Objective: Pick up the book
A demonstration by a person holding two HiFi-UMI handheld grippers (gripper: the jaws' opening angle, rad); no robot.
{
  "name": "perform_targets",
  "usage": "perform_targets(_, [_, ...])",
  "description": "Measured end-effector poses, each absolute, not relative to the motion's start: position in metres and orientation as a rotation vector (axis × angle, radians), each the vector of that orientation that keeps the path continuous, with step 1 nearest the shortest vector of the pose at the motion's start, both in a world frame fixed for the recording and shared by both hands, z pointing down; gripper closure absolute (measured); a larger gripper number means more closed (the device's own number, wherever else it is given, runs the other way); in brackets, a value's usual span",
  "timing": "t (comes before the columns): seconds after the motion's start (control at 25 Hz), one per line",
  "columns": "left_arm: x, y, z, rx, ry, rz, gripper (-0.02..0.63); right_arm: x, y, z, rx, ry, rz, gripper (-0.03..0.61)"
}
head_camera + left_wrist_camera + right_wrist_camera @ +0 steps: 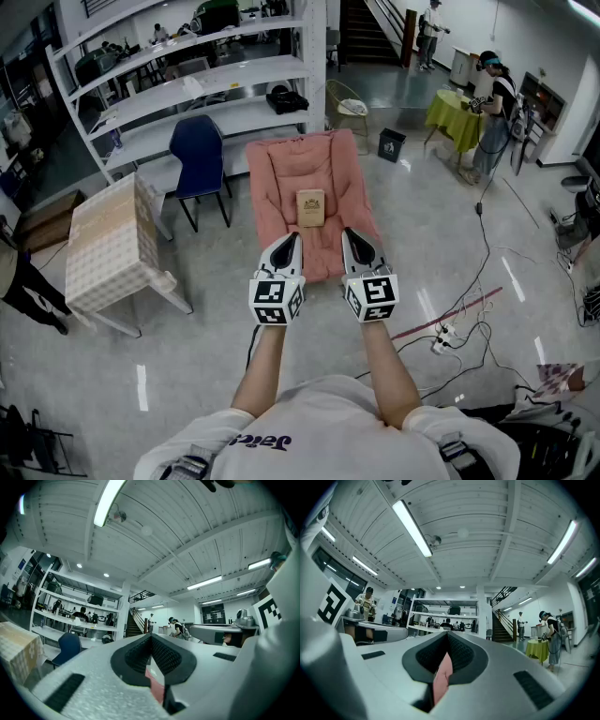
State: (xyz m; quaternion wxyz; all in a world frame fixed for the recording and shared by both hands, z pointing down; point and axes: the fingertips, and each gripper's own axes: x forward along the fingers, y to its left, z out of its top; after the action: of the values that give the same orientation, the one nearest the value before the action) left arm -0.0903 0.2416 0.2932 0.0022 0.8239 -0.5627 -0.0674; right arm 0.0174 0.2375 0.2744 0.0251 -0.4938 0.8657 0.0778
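Observation:
A tan book (310,207) lies flat on the seat of a pink padded chair (272,187) in the head view. My left gripper (293,235) and right gripper (345,232) hover side by side just in front of the chair's near edge, short of the book. Both are shut with nothing between the jaws. In the left gripper view the left gripper (151,637) points a little above level at the room, and only a sliver of pink shows under its jaws. The right gripper (447,634) in its own view looks the same way, with a strip of pink below. Neither gripper view shows the book.
A blue chair (198,155) and a small table with a checked cloth (111,246) stand left of the pink chair. White shelving (187,84) runs behind. Cables and a power strip (441,339) lie on the floor at the right. People stand by a yellow-green table (452,114) far right.

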Motion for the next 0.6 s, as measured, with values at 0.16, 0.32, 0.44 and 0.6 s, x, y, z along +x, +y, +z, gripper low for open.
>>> perform_targets(0.16, [-0.114, 0.241, 0.295, 2.576, -1.752, -0.22, 0.598, -0.006, 0.236, 0.276, -1.531, 2.679, 0.222, 0.566])
perform_targets(0.32, [-0.125, 0.245, 0.302, 2.555, -1.733, -0.228, 0.598, -0.022, 0.246, 0.28, -1.522, 2.678, 0.204, 0.566])
perform_targets(0.44, [-0.128, 0.244, 0.309, 2.535, -1.717, -0.245, 0.598, -0.03, 0.251, 0.29, -1.507, 2.691, 0.168, 0.566])
perform_targets(0.6, [-0.13, 0.237, 0.321, 2.515, -1.711, -0.231, 0.598, -0.034, 0.245, 0.302, -1.472, 2.699, 0.104, 0.566])
